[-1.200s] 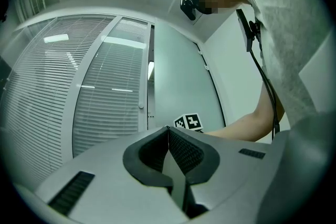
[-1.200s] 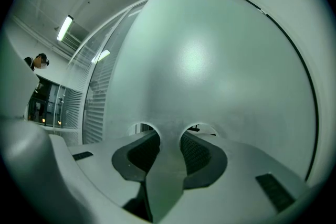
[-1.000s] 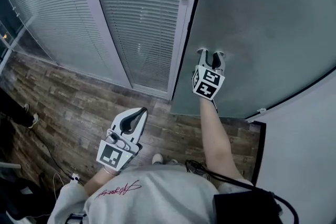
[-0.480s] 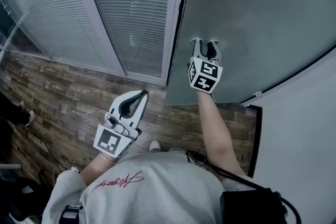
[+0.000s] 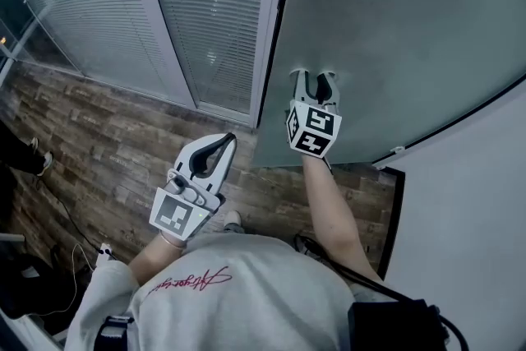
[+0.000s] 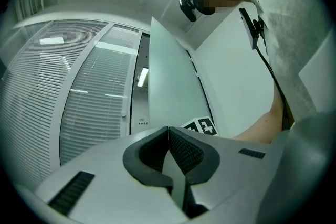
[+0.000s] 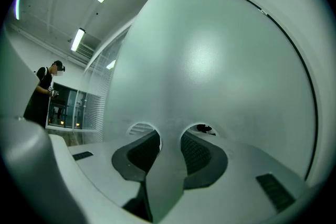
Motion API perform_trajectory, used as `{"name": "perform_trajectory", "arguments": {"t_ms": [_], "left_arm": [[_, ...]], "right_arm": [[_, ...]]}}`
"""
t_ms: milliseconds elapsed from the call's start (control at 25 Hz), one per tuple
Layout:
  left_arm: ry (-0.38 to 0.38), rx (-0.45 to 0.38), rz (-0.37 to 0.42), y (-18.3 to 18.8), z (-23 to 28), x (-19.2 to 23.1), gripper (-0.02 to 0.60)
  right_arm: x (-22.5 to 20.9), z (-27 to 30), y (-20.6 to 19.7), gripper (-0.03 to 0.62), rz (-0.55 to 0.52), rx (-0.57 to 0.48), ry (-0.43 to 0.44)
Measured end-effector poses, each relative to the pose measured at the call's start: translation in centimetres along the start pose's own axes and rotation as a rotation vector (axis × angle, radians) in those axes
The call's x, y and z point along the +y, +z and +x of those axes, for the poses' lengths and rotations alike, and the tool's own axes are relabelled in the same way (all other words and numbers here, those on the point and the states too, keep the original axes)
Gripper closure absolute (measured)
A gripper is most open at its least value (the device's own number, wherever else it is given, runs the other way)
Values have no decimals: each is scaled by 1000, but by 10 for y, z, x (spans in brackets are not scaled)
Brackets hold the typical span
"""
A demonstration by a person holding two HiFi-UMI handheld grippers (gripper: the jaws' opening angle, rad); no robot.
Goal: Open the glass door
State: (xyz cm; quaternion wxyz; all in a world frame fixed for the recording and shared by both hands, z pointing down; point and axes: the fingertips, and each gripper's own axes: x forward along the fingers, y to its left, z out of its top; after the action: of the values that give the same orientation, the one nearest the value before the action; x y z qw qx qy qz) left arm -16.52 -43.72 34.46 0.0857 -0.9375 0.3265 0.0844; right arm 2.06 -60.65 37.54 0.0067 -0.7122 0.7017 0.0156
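The frosted glass door (image 5: pixel 394 20) fills the upper right of the head view, its free edge standing beside the white door frame (image 5: pixel 271 29). My right gripper (image 5: pixel 312 76) points level at the pane with its fingertips against the glass, jaws apart and nothing between them. The right gripper view shows the same door (image 7: pixel 210 60) close in front of that gripper (image 7: pixel 170 136), with the tips mirrored in the pane. My left gripper (image 5: pixel 223 140) hangs in the air over the floor, left of the door, shut and empty. From the left gripper (image 6: pixel 168 129) the door (image 6: pixel 168 86) stands ajar ahead.
Glass partitions with white blinds (image 5: pixel 205 12) run along the left. A wood-plank floor (image 5: pixel 99 152) lies below, with a cable (image 5: pixel 74 238) on it. A white wall (image 5: pixel 468 218) stands at the right. Another person (image 7: pixel 43 93) stands far off at the left.
Both grippers have moved forward with the person. The right one has stayed against the pane, and the door's free edge has shifted a little to the left.
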Motion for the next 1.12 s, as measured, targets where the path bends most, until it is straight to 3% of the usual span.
{"name": "perform_trajectory", "arguments": {"t_ms": [760,1120], "left_arm": [[131,-16,15,23,-31,-93,569],[149,-8,31,31,-57,-135,569]], "right_arm": [[6,-103,1,464,0,-8,148],[6,-158,5,464,-3,-22,193]]}}
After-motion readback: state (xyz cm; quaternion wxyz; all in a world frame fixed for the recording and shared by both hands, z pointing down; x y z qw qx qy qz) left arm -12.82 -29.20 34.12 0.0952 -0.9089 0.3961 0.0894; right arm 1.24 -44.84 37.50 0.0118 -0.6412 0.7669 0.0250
